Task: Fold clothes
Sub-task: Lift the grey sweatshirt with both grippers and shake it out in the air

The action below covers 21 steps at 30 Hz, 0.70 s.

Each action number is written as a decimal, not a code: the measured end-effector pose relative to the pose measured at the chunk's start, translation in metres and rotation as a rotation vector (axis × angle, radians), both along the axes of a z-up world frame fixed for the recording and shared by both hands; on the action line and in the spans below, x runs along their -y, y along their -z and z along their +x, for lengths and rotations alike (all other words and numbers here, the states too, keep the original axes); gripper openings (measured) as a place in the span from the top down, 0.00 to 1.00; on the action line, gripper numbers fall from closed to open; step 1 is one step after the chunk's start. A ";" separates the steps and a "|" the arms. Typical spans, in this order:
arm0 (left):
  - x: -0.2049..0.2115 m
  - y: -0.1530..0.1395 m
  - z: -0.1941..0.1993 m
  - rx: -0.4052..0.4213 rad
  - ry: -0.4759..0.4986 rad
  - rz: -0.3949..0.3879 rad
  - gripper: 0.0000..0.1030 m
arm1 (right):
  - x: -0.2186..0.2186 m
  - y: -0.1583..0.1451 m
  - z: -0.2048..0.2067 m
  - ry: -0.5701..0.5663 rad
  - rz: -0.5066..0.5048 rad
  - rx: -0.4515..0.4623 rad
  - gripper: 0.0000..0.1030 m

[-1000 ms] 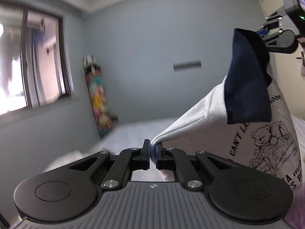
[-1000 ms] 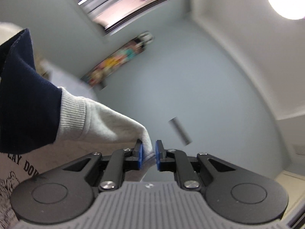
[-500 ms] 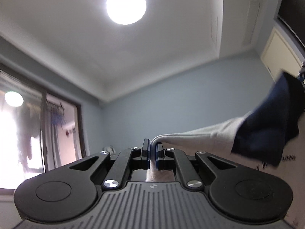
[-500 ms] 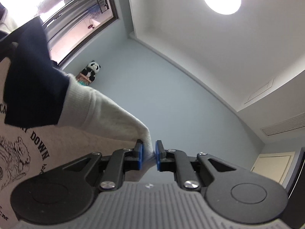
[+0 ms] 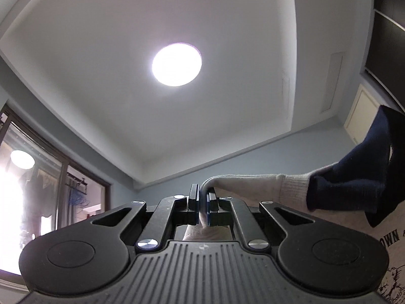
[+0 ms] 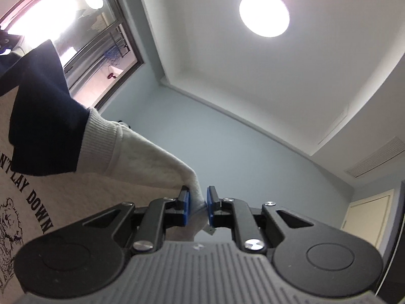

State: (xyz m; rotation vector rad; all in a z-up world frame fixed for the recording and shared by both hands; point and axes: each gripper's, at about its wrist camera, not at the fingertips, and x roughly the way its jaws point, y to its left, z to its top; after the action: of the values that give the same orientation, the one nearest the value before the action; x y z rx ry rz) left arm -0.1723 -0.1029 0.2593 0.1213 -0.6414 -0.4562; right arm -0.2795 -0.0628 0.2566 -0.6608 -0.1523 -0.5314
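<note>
Left tool [image 5: 201, 204] & right tool [image 6: 197, 207] each clamped on a corner of the grey sweatshirt [image 6: 152, 162], held up w/ both cams toward ceiling; no fold done yet, all folding left.

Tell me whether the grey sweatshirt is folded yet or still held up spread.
Held up, not folded: the sweatshirt stretches between the left gripper and right gripper, each shut on a grey corner.
</note>
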 end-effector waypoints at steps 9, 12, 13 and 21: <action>0.050 0.028 0.071 -0.181 -0.027 0.192 0.97 | 0.030 0.044 0.022 0.022 0.113 -0.116 0.85; 0.080 0.045 0.103 -0.256 -0.032 0.275 0.97 | 0.051 0.064 0.046 0.031 0.171 -0.151 0.85; 0.089 0.053 0.114 -0.281 -0.030 0.300 0.97 | 0.060 0.071 0.055 0.034 0.191 -0.163 0.85; 0.182 0.119 0.210 -0.458 -0.018 0.502 0.97 | 0.147 0.138 0.141 0.080 0.368 -0.310 0.85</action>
State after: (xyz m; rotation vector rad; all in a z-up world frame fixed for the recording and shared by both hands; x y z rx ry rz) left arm 0.0379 -0.2845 0.1400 0.4827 -0.0662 -0.5980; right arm -0.1381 -0.2095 0.1183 -0.3827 0.2599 -0.5101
